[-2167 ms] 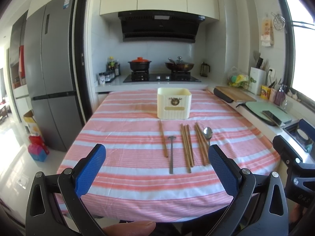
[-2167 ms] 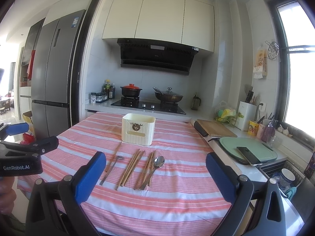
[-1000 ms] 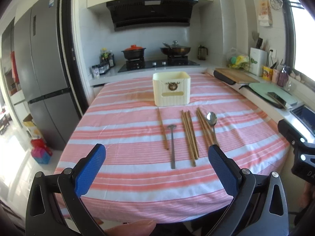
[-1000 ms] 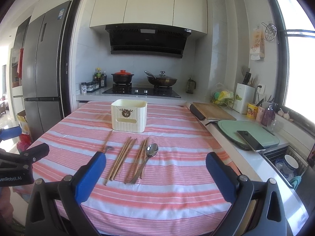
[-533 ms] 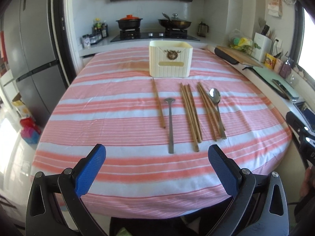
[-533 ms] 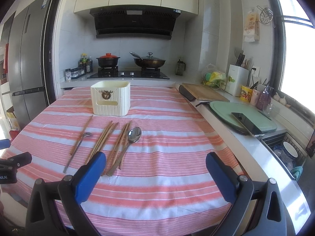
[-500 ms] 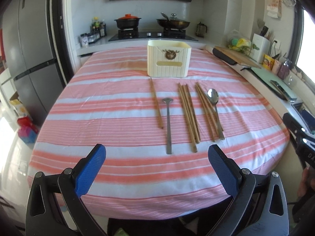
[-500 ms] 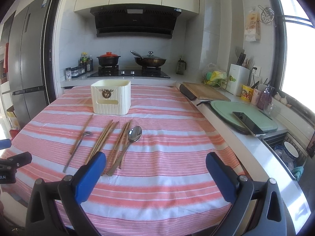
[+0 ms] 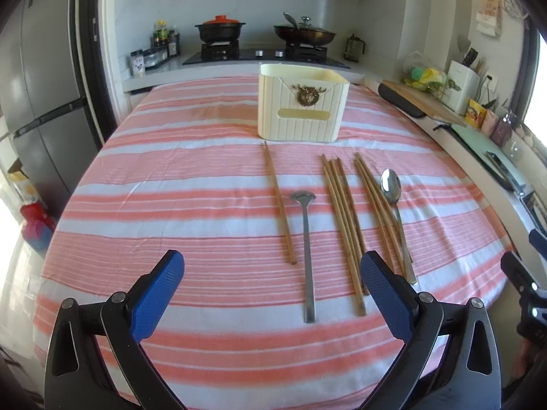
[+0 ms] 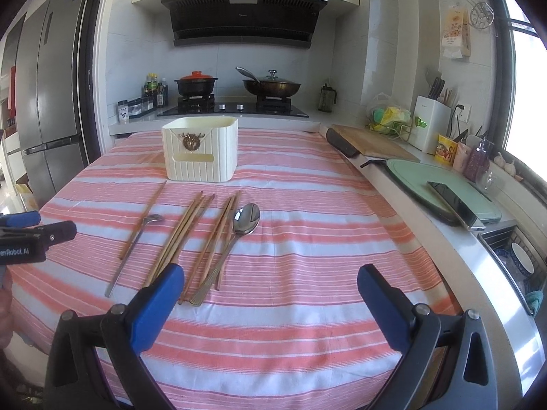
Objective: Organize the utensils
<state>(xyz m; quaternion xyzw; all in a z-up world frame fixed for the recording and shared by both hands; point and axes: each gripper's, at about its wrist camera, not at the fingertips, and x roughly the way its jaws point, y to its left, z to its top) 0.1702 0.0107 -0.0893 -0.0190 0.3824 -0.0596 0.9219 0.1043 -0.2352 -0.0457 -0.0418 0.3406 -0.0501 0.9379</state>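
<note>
In the left wrist view, the left gripper (image 9: 271,285) hangs low over a table covered in a pink-and-white striped cloth (image 9: 177,205), its blue ribbed pads spread wide with nothing between them. A cream, vertically ribbed holder (image 9: 302,107) with a brass deer-head emblem and a blank label slot stands at the far side. In front of it lie a single wooden chopstick (image 9: 278,205), a slim steel ladle-spoon (image 9: 306,246), a bundle of chopsticks (image 9: 343,229), a second bundle (image 9: 379,205), and a polished oval spoon (image 9: 393,201) touching that second bundle.

In the right wrist view, the right gripper (image 10: 268,295) is likewise spread apart and empty, near the table's front edge. The other gripper's black body at the left edge reads "enRobot.AI". The range hood (image 10: 241,18) carries a small white brand mark, too small to read. A dark phone (image 10: 453,205) rests on a pale green board (image 10: 415,174).
</note>
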